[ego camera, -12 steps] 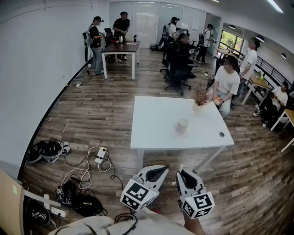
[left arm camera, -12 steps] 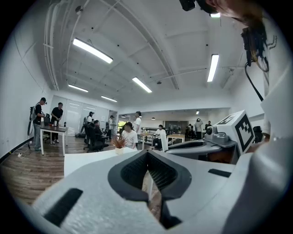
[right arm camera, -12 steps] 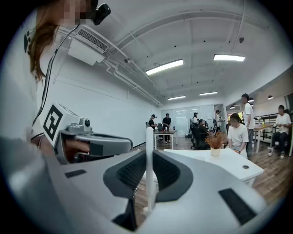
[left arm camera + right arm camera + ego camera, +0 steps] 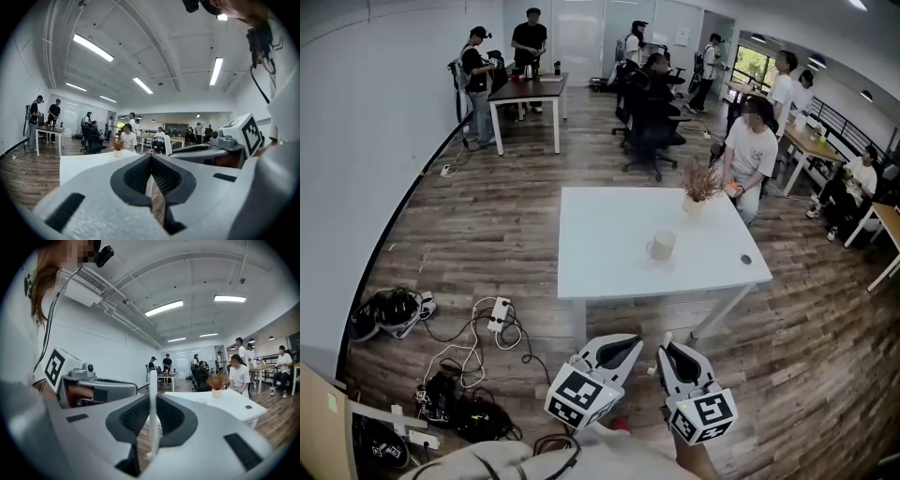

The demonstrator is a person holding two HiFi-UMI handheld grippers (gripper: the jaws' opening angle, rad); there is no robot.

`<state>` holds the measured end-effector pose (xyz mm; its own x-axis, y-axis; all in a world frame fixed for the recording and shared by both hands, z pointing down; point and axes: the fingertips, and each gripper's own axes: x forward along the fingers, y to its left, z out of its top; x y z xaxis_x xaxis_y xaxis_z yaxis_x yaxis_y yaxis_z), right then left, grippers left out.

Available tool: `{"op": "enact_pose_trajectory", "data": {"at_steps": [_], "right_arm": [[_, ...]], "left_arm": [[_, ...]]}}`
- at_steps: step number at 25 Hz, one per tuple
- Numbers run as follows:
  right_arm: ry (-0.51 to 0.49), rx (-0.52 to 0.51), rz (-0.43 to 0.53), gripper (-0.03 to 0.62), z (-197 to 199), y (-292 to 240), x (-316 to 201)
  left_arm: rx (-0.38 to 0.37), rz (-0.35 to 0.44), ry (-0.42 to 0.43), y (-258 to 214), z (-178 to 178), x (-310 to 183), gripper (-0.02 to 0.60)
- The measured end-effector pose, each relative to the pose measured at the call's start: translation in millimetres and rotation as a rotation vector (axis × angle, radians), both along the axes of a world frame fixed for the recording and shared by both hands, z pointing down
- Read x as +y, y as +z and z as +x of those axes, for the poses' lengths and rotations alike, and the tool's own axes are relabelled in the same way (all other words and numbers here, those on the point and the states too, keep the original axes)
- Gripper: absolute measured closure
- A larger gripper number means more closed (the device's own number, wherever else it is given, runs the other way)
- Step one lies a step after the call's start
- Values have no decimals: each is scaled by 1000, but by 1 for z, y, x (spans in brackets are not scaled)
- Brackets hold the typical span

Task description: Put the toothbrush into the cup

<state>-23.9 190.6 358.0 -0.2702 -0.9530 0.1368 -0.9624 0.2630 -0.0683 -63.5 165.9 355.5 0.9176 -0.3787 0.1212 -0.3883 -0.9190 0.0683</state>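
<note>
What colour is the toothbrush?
White; the toothbrush shows best in the right gripper view.

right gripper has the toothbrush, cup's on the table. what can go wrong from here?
1. The toothbrush is a thin handle pinched upright in the right gripper; it may pivot or slip on the way.
2. The cup stands free on the white table, apart from both grippers; a bump on its rim could tip it.
3. A power strip and cables lie on the floor left of the table, possibly a trip hazard on approach.
</note>
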Motion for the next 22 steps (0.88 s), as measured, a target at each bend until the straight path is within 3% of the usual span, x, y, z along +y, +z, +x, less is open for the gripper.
{"op": "enact_pose_trajectory", "data": {"at_steps": [14, 22], "right_arm": [[106, -40, 26, 537, 8, -2, 13], [109, -46, 49, 537, 21, -4, -10]], "left_arm": [[26, -42, 74, 15, 1, 4, 577], [23, -31, 75, 14, 13, -19, 577]]}}
